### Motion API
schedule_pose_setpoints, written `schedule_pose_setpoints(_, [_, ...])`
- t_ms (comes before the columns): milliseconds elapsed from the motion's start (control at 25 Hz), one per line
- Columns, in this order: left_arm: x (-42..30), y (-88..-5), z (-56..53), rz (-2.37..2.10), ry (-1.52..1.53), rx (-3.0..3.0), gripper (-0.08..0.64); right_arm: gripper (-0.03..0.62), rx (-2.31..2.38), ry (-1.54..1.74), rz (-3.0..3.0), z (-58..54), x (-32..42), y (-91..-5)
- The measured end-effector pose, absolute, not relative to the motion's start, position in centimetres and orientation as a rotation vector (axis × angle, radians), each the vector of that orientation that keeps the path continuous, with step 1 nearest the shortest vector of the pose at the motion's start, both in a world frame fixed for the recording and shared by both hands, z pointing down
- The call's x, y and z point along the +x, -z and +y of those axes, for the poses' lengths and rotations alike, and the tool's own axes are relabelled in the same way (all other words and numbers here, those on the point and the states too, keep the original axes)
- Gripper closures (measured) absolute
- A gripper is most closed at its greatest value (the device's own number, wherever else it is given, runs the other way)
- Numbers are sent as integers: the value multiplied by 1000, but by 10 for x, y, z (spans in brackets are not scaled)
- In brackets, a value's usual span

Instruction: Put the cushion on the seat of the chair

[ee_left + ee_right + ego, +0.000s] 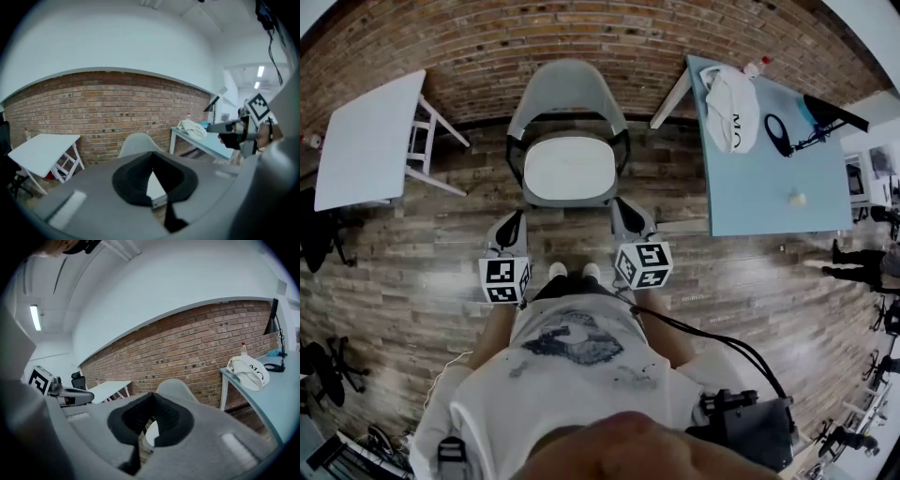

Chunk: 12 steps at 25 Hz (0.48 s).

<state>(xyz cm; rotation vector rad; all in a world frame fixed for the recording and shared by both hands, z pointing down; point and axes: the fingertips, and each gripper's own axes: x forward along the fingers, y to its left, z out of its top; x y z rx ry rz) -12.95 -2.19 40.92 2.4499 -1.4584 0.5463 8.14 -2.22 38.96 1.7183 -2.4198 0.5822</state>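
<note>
A grey shell chair (567, 103) stands against the brick wall, straight ahead of me. A white cushion (570, 169) lies flat on its seat. My left gripper (512, 225) and right gripper (625, 214) hover side by side just in front of the seat's front edge, apart from the cushion. Both are shut with nothing between the jaws. In the left gripper view the closed left gripper (152, 157) points at the chair back (138, 143), with a sliver of cushion (154, 185) showing below. The right gripper view shows its closed gripper (151, 397), the chair (176, 387) and the cushion (151, 434).
A white folding table (366, 141) stands left of the chair. A light blue table (769, 178) stands at the right, carrying a white bag (731, 108) and a black cable loop (776, 133). A black office chair (314, 230) sits at the left edge. The floor is wood planks.
</note>
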Motion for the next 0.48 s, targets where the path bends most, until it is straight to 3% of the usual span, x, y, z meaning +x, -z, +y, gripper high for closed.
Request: schedule_pose_setpoints(480, [-113,-406,-46,-1460,-540,2468,569,594,1703,-574,-2420,-39,92,-390])
